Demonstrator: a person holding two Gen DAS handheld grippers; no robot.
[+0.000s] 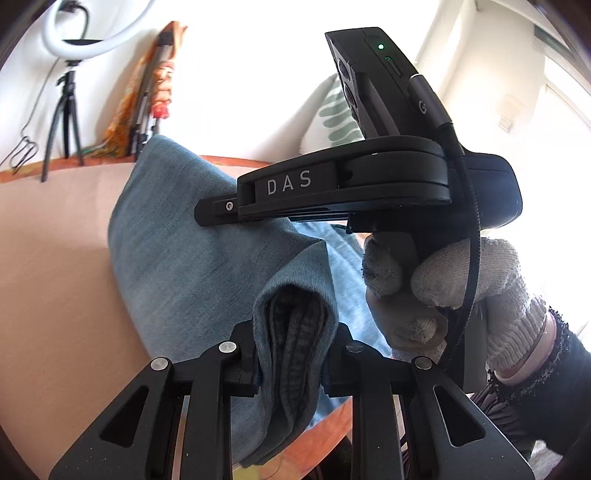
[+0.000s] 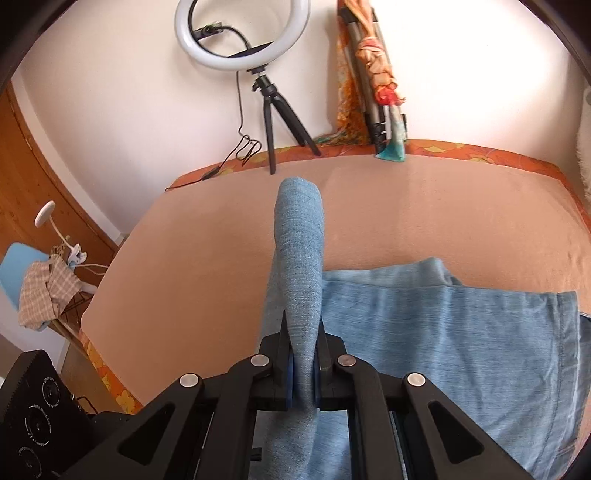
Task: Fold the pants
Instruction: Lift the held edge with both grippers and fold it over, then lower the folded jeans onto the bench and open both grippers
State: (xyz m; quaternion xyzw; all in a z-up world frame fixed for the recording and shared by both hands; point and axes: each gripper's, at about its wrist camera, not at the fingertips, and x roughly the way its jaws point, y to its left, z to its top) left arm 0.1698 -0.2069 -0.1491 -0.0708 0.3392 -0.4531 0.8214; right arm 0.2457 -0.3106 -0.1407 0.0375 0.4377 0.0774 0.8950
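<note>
Light blue denim pants (image 2: 443, 339) lie on a peach-covered bed (image 2: 184, 258). My right gripper (image 2: 303, 354) is shut on a raised fold of the denim that stands up in front of it as a narrow ridge (image 2: 299, 236). My left gripper (image 1: 293, 354) is shut on a bunched, doubled edge of the same pants (image 1: 177, 251), lifted off the bed. In the left wrist view the right gripper's body (image 1: 332, 184) crosses above the cloth, held by a gloved hand (image 1: 461, 280).
At the far edge of the bed stand a ring light on a small tripod (image 2: 242, 33) and a folded tripod wrapped in orange cloth (image 2: 373, 85). A chair with a checked cloth (image 2: 40, 291) is left of the bed. The bed has an orange floral border (image 2: 480, 153).
</note>
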